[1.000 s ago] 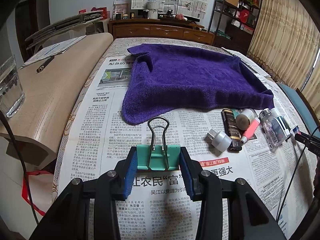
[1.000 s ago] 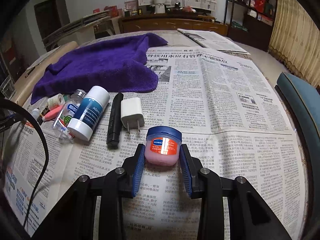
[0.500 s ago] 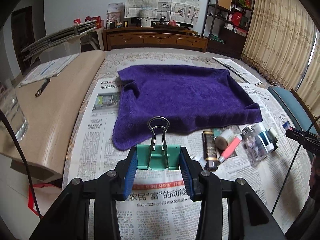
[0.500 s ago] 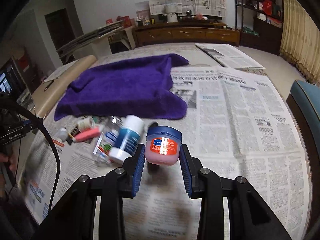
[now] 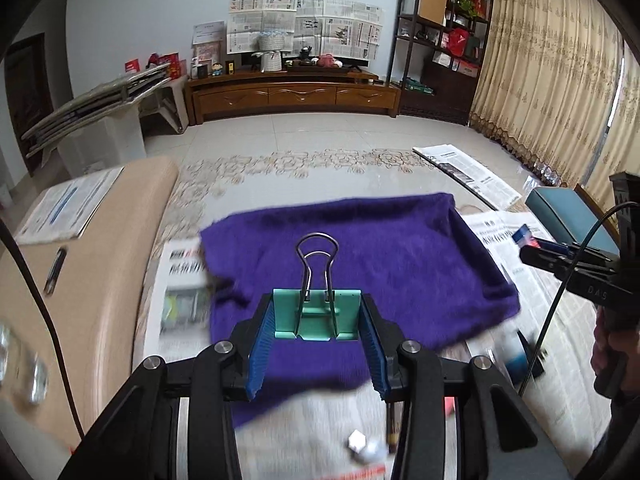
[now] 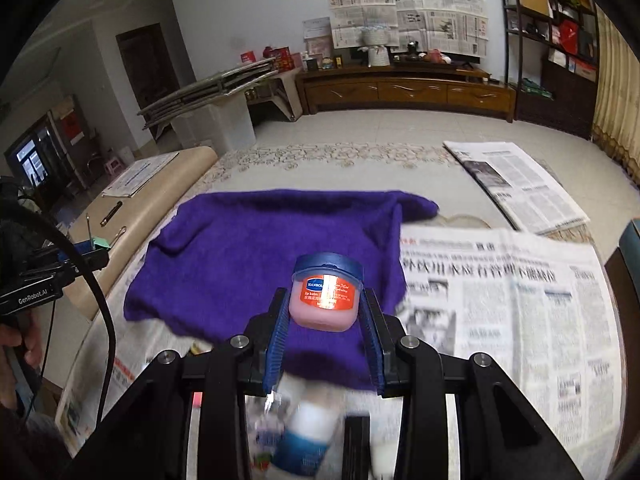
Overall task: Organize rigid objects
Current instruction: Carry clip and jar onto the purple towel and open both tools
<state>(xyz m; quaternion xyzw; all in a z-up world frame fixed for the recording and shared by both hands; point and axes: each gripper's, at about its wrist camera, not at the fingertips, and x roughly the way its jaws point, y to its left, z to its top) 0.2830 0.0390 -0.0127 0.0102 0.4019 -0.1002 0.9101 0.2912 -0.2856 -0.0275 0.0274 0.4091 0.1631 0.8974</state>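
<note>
My left gripper (image 5: 316,320) is shut on a green binder clip (image 5: 316,314) with its wire handles standing up, held in the air over the near edge of the purple towel (image 5: 384,256). My right gripper (image 6: 324,312) is shut on a small pink jar with a blue lid (image 6: 325,294), lifted above the purple towel (image 6: 248,248). Each view shows the other tool at its edge: the right gripper (image 5: 536,246) with the jar, and the left gripper (image 6: 90,248) with the clip. Several small bottles (image 6: 304,436) lie blurred below the right fingers.
Newspaper (image 6: 500,320) covers the table around the towel. A beige board (image 5: 80,280) with a pen and papers lies to the left. A blue-green chair seat (image 5: 560,216) stands at the right. Small items (image 5: 364,448) lie on the newspaper below the left gripper.
Both grippers have risen and moved forward over the purple towel, each keeping its object. The bottles have slid down to the bottom of both views.
</note>
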